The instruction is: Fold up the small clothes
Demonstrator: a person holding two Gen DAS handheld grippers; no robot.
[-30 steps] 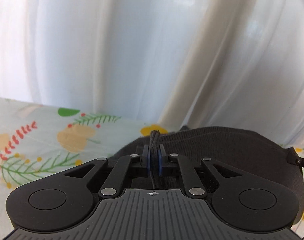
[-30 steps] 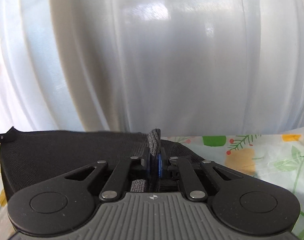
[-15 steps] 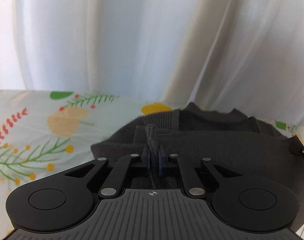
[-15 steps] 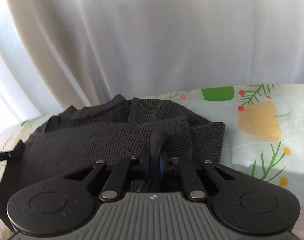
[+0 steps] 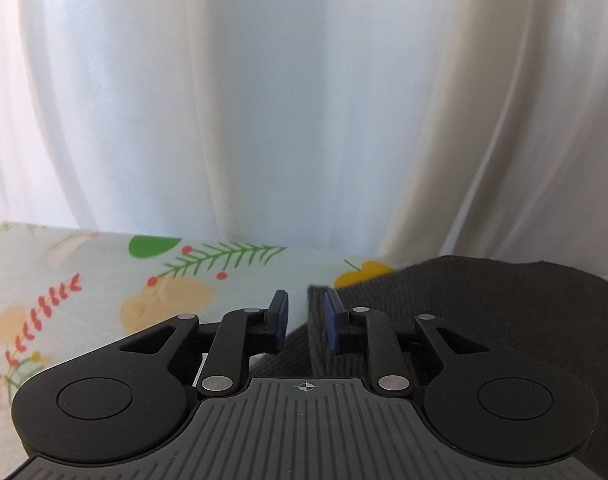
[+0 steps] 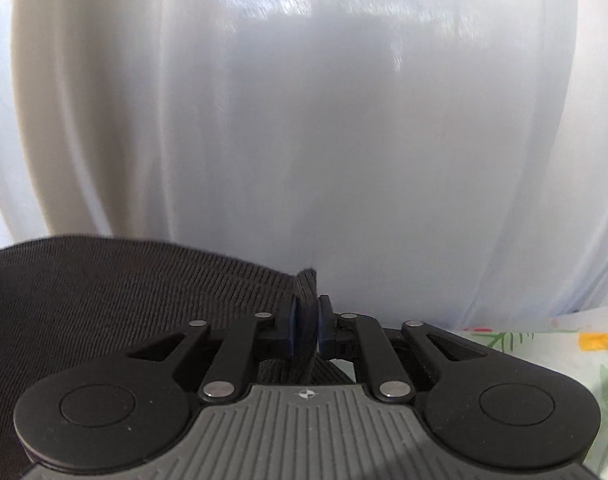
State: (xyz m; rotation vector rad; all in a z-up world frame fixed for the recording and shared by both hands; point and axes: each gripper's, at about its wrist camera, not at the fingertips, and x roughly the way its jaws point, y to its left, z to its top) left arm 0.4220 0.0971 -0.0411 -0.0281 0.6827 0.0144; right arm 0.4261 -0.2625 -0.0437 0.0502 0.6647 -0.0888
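Observation:
A dark ribbed knit garment (image 5: 484, 312) lies on the floral tablecloth (image 5: 83, 280), filling the right side of the left wrist view. My left gripper (image 5: 306, 306) is opening. A fold of the garment's edge stands between its blue pads and leans on the right pad, while the left pad is clear of it. In the right wrist view the same garment (image 6: 103, 300) spreads to the left. My right gripper (image 6: 307, 314) is starting to open, and a thick fold of the knit fills the narrow gap between its pads.
A white sheer curtain (image 5: 304, 120) hangs right behind the table's far edge and fills the upper part of both views, as the curtain (image 6: 344, 140) shows. The bare tablecloth (image 6: 544, 344) shows to the right of the right gripper.
Both grippers carried the garment's edge forward and down towards the far edge. The left jaws have parted from a tight pinch. The right jaws have widened slightly around the fold.

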